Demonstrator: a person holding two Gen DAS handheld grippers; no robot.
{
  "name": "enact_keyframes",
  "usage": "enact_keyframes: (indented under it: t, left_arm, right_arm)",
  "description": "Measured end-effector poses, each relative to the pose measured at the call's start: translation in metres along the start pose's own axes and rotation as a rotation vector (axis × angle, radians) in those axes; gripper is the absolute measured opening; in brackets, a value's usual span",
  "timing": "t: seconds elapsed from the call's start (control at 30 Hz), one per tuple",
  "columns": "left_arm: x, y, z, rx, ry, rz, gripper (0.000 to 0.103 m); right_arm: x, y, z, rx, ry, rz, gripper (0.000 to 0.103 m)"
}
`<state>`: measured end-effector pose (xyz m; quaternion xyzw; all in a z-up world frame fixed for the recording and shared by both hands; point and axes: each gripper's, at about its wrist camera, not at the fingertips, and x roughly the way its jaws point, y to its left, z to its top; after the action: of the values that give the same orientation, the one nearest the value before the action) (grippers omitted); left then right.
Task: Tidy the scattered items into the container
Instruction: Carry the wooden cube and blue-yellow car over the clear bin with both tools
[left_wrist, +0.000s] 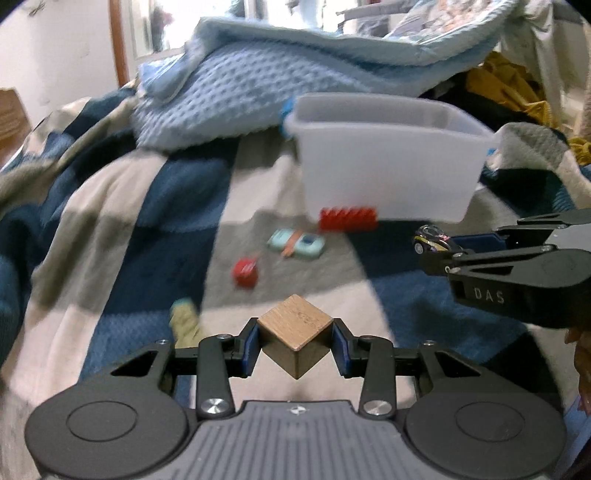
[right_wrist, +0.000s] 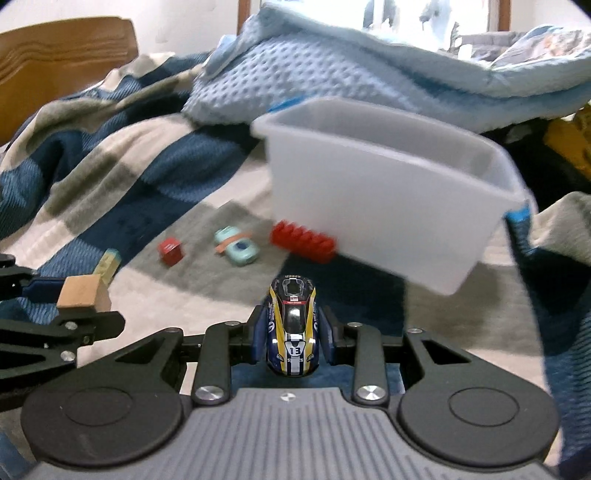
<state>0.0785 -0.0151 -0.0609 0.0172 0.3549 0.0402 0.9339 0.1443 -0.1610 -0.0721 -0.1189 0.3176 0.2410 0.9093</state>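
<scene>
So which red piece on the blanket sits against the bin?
The long studded red brick, touching the white bin. The small red cube lies apart, further left.

A bed fills the near ground, covered by a checked blanket (left_wrist: 122, 221) in dark blue, grey and cream; it lies in soft folds; behind it a light blue dotted blanket (right_wrist: 295, 74) is piled in a heap; a wooden headboard (right_wrist: 62, 48) stands at the left, against a white wall (left_wrist: 55, 48); a brown wooden frame (left_wrist: 117, 40) rises beside a bright window (right_wrist: 424, 18), where daylight enters; at the far right lies some yellow cloth (left_wrist: 517, 85).
</scene>
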Motion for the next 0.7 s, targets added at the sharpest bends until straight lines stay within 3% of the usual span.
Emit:
enact_keyframes:
  t: [0.7]
  left_arm:
    - [0.035, -0.068, 0.111, 0.128, -0.112, -0.074, 0.043]
  right_arm:
    - [-0.028, -0.089, 0.058, 0.070, -0.167, -0.122, 0.033]
